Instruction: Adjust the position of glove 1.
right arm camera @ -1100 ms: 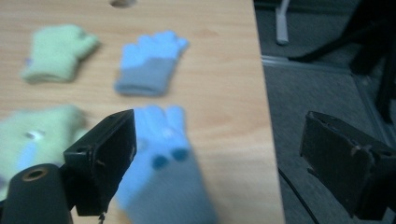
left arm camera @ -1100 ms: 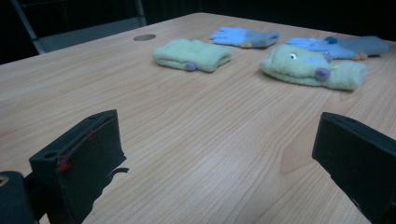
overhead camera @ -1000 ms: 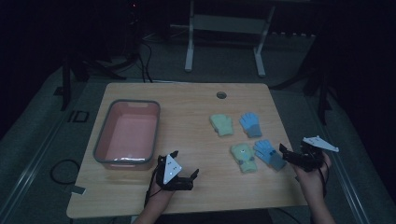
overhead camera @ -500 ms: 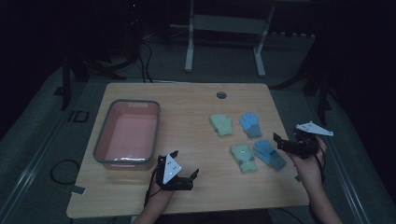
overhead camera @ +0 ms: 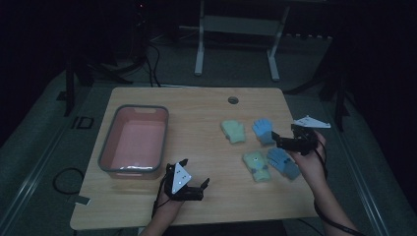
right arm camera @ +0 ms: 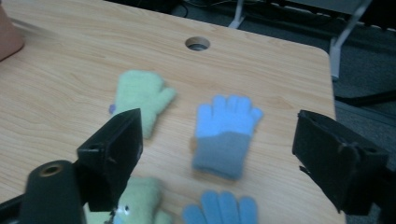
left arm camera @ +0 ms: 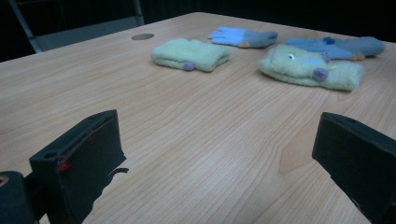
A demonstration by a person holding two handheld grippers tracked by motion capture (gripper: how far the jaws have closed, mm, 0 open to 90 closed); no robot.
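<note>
High view: fixed overhead, at person's side, faces forward and down; takes in whole worktop (overhead camera: 196, 123), floor and stand legs beyond.

Left gripper view: rides low, just above worktop surface, looks across wood grain toward four gloves; near green glove (left arm camera: 312, 65) largest.

Right gripper view: higher, tilted down, close over blue glove (right arm camera: 226, 135); cable hole (right arm camera: 197, 44) at far edge.

Shared by all three: glove cluster, cable hole, worktop's right half.

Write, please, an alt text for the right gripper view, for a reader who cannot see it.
The right gripper, jaws open, hovers above a blue glove on a wooden table. A green mitten lies left of it, a round hole beyond, and two more gloves at the bottom edge.
</note>
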